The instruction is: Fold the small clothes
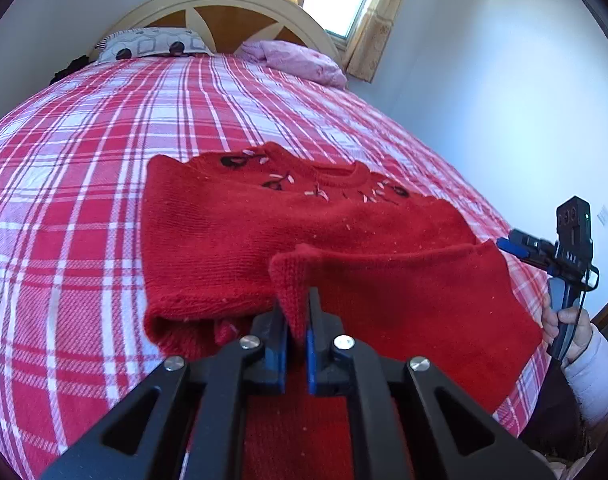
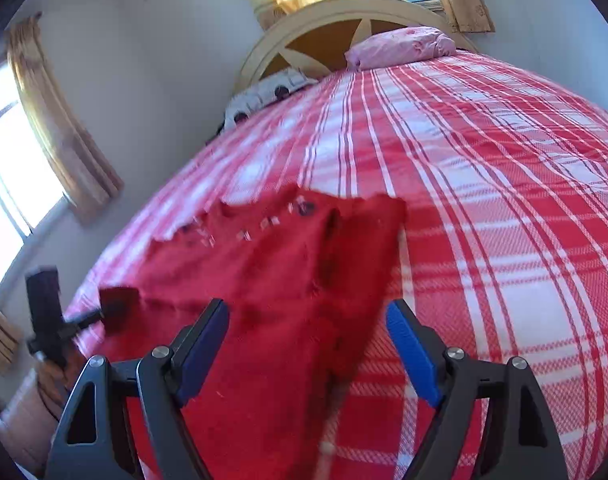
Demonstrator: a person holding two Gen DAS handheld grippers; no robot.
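- The red knitted sweater lies on the plaid bedspread, neckline toward the headboard, with its lower part lifted and partly folded over
- The left gripper is clamped on a raised corner of the hem; if the knit slips from that thin pinch, the fold could collapse short of the neckline
- The right gripper stands with its jaws wide apart, the sweater's edge between the blue pads but not pressed; with only one corner held, the fold is likely to land skewed
- The soft knit sags between the corners, so the loose side may bunch or wrinkle
- Dragging the held corner could slide the whole garment across the bedspread instead of folding it
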